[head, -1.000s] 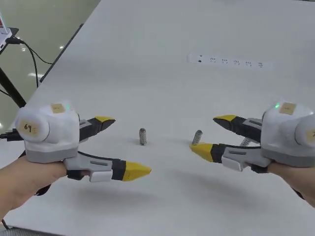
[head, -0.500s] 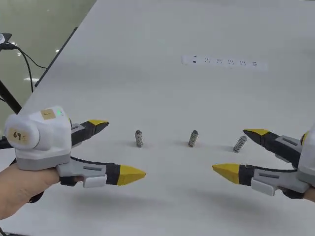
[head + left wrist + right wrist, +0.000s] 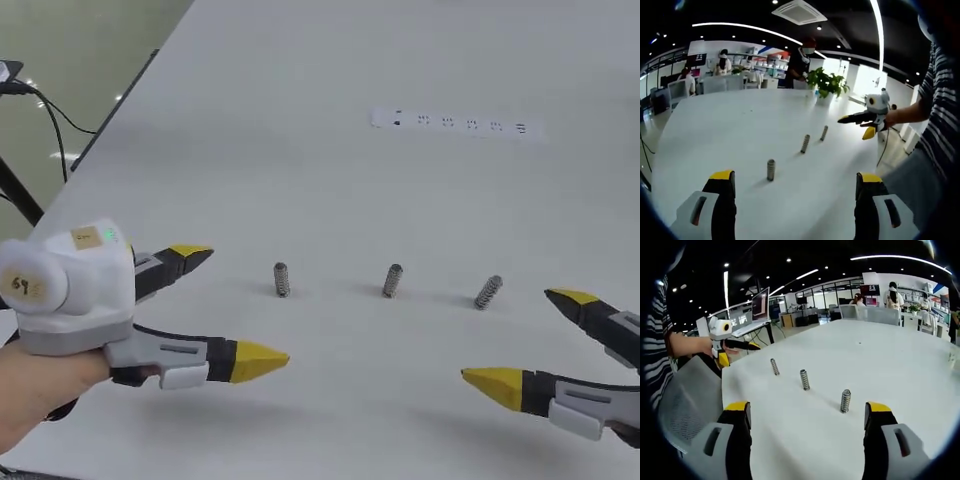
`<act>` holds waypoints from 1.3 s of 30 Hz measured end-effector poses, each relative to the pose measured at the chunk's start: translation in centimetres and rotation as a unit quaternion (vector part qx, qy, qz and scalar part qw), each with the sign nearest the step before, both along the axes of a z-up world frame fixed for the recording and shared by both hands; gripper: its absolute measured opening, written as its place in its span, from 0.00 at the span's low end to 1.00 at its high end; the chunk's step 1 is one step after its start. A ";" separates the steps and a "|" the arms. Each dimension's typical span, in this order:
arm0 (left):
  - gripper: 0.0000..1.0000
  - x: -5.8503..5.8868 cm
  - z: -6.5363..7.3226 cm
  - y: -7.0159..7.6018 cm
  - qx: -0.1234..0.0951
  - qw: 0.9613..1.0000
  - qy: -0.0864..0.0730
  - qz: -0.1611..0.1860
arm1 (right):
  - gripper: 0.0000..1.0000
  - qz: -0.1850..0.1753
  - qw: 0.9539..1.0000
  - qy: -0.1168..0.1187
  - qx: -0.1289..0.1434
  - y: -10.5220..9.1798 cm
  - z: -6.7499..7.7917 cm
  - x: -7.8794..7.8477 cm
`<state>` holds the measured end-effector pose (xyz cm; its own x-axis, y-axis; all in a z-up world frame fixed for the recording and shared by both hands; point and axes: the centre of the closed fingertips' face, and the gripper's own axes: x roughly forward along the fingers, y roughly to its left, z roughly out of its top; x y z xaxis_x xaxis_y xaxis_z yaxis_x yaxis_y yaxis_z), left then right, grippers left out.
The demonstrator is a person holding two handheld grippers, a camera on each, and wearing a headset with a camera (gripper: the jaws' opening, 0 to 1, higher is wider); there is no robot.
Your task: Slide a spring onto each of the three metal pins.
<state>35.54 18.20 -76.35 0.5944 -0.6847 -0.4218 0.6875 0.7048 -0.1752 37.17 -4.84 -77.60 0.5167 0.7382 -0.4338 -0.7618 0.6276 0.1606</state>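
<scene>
White table, power strip lying far back, well apart from the work. Three springs stand in a row across the near part of the top: left spring and middle spring upright, right spring leaning a little toward the middle one. A bare coil would likely topple, so standing like this suggests each already sits over one of the pins. The pins themselves cannot be made out inside the coils. The left gripper hangs low over the table just left of the row, jaws spread wide and carrying nothing. The right gripper sits to the right of the row and nearer the person, jaws likewise spread and bare. Each gripper view looks down the line of springs between its own parted jaws, with the other gripper at the far end. Both tools flank the row without touching it, which reads as hands pulled clear of finished work. Judgement: task looks done or nearly so. The leaning right spring may want checking for full seating.
</scene>
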 end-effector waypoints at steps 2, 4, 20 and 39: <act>0.98 -0.1 0.1 0.1 -0.002 1.000 0.001 0.002 | 0.97 -0.006 1.000 0.001 0.003 -0.3 0.0 0.1; 0.98 -0.2 0.1 0.2 -0.001 1.000 0.002 0.002 | 0.99 -0.011 1.000 0.003 0.000 -0.7 -0.2 0.2; 0.98 -0.4 -0.1 0.0 -0.004 1.000 0.010 0.006 | 0.99 -0.009 1.000 0.002 -0.004 -0.5 0.1 1.0; 0.98 -0.3 0.3 0.1 -0.010 1.000 0.003 0.014 | 0.99 -0.013 1.000 -0.010 -0.001 -0.9 1.2 0.9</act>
<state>35.28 18.31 -76.04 0.6110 -0.6757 -0.4123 0.6663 0.7203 -0.1931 38.02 -5.78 -76.37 0.5453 0.7227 -0.4246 -0.7478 0.6483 0.1430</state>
